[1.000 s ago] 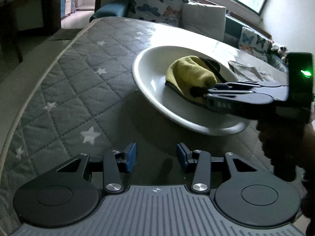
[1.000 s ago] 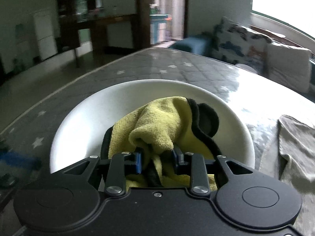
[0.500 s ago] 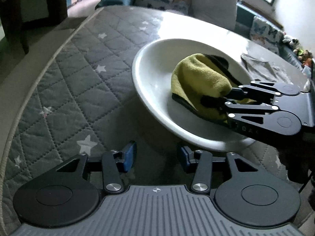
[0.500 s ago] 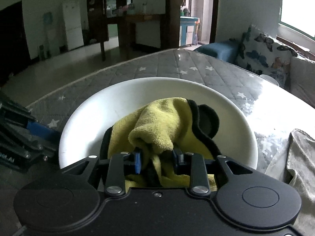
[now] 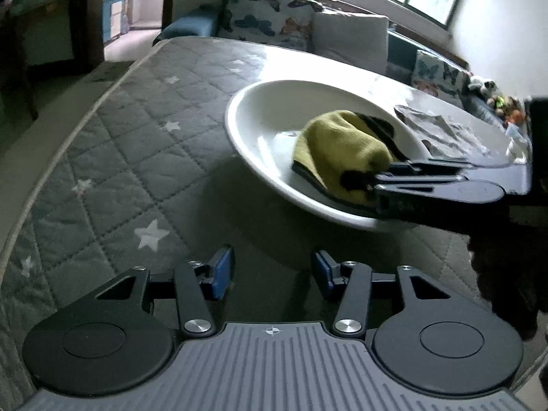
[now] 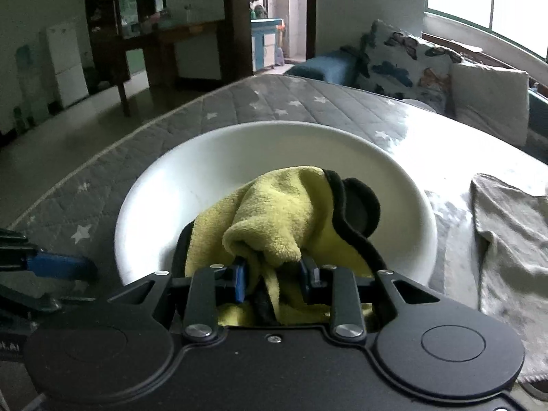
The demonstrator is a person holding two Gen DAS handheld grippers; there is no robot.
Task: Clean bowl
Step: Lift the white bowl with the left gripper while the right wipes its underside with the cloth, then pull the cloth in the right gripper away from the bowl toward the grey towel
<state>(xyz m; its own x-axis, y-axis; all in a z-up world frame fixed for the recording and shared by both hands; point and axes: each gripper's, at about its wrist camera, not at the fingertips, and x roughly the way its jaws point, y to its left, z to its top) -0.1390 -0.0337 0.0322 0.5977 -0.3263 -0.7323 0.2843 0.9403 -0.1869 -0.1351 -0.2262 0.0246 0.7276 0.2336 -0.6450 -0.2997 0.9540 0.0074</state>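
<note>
Right gripper (image 6: pixel 274 279) pinching yellow cloth (image 6: pixel 284 219) inside white bowl (image 6: pixel 212 171) just ahead; left gripper (image 5: pixel 272 275) spread, empty — bowl ahead-right, on quilted counter (image 5: pixel 137 144).

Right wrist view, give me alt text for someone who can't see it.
The right gripper is shut on a yellow cloth with black trim, bunched inside a white bowl on a grey star-patterned quilted mat. A grey rag lies to the right; the left gripper's blue pad shows at left.
</note>
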